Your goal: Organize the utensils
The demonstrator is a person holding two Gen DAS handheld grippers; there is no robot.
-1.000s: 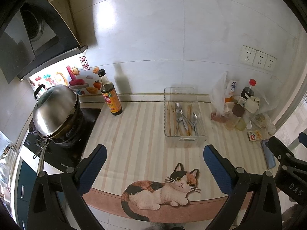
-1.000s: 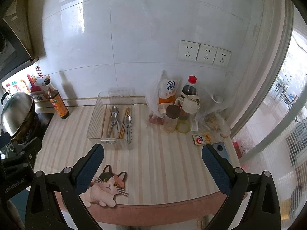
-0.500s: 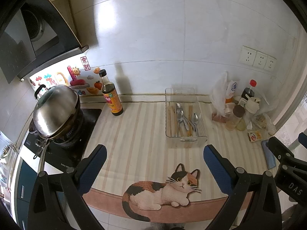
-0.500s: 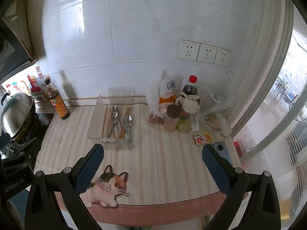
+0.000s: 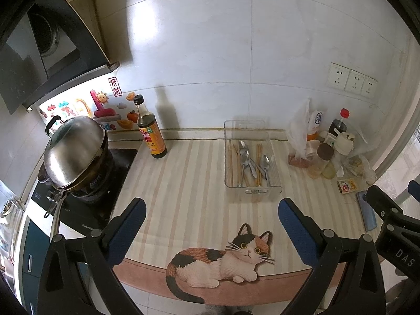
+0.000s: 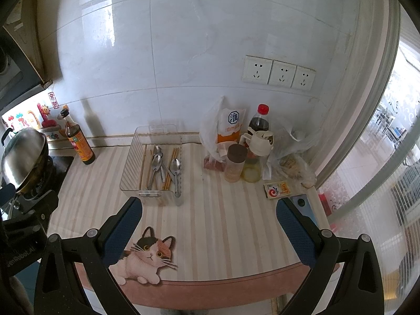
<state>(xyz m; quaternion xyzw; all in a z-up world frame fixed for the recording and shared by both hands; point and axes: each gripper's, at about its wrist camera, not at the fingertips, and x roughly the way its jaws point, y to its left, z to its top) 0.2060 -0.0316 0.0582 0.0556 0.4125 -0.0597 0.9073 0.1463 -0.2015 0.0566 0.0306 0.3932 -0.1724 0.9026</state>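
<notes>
Above the striped counter mat (image 5: 183,183), the left gripper (image 5: 210,225) and right gripper (image 6: 210,223) hover with fingers spread wide, empty. Near the wall, a clear tray (image 5: 262,190) holds spoons (image 5: 245,158) and chopsticks (image 5: 259,155).

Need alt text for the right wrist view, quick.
Clear plastic tray of metal spoons and wooden chopsticks sits mid-counter on a striped mat. The open right gripper hovers empty near the front edge, condiment bottles behind.
</notes>
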